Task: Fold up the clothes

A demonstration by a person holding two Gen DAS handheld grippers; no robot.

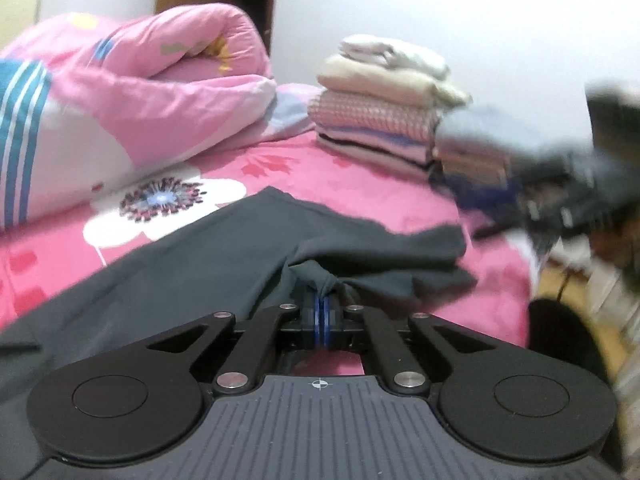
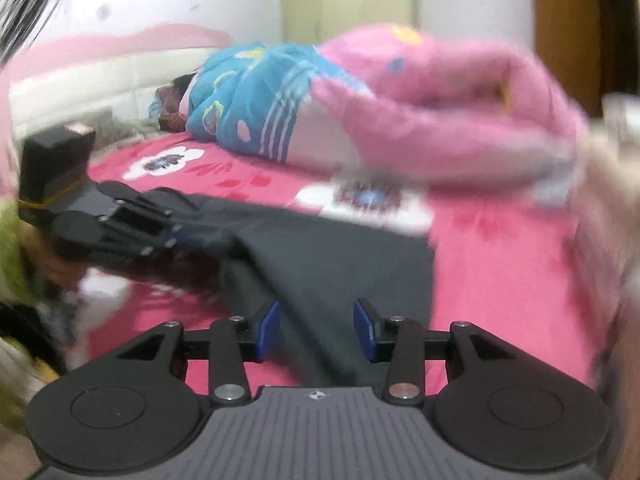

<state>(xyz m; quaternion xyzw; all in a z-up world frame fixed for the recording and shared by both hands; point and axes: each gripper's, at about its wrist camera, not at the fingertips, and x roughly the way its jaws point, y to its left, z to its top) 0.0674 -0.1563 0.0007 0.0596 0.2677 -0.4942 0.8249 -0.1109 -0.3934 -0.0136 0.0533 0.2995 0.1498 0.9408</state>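
Note:
A dark grey garment [image 1: 192, 268] lies spread on the pink flowered bedsheet [image 1: 400, 208]. My left gripper [image 1: 322, 296] is shut on a bunched fold of its edge, and the cloth is pinched between the blue pads. In the right wrist view the same garment [image 2: 320, 248] runs toward the camera. My right gripper [image 2: 317, 330] hovers over its near end, open, with the blue pads apart and not pressing the cloth. The left gripper [image 2: 180, 236] shows at the left of that view, at the garment's far corner.
A stack of folded clothes [image 1: 380, 120] stands at the back right of the bed. A rolled pink and blue quilt [image 2: 400, 120] fills the back. The bed's edge drops to the floor on the right [image 1: 560, 280]. A white headboard [image 2: 100, 76] stands behind.

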